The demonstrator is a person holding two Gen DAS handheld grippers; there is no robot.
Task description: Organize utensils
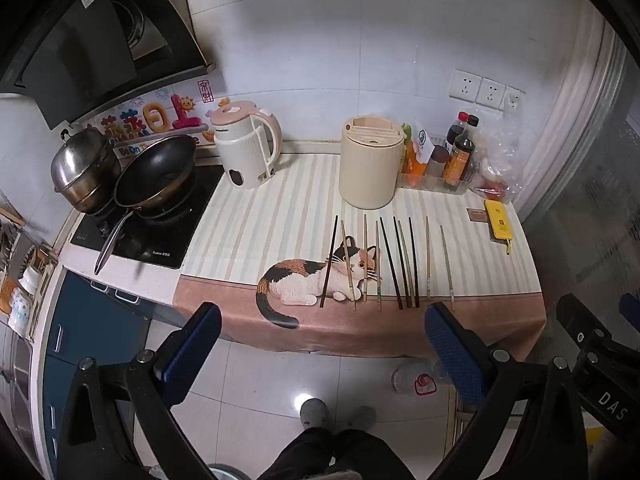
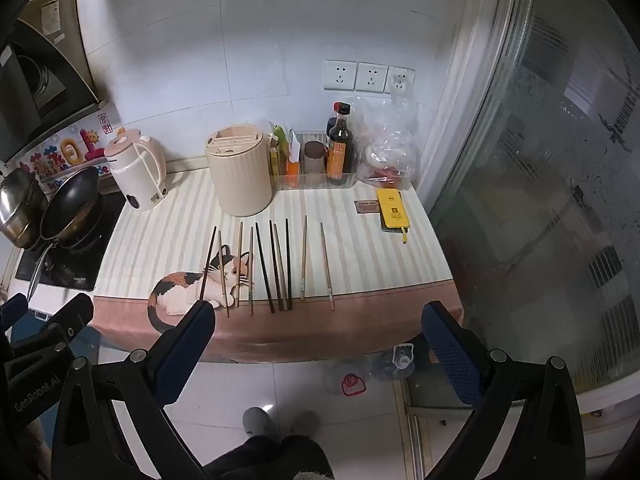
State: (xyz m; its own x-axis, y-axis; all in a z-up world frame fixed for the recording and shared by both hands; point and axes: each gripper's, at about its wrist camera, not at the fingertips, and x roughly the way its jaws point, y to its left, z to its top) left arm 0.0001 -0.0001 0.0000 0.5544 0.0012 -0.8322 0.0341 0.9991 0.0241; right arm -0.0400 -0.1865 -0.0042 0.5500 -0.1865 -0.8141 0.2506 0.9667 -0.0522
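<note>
Ten chopsticks point(image 1: 384, 264) lie in a row on the striped cat mat point(image 1: 256, 216), just in front of the cream holder point(image 1: 371, 162). Some are dark brown, some pale; the thin tips may be painted, but it is hard to tell. The left gripper point(image 1: 320, 340) and right gripper point(image 2: 318, 338) hang spread wide, holding nothing.

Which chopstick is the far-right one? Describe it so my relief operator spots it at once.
Find the cream ribbed utensil holder on the striped cat mat. In front of it lies a row of chopsticks. The one you want is the pale chopstick at the row's right end, nearest the yellow phone, lying alone with bare mat on both sides.
</note>
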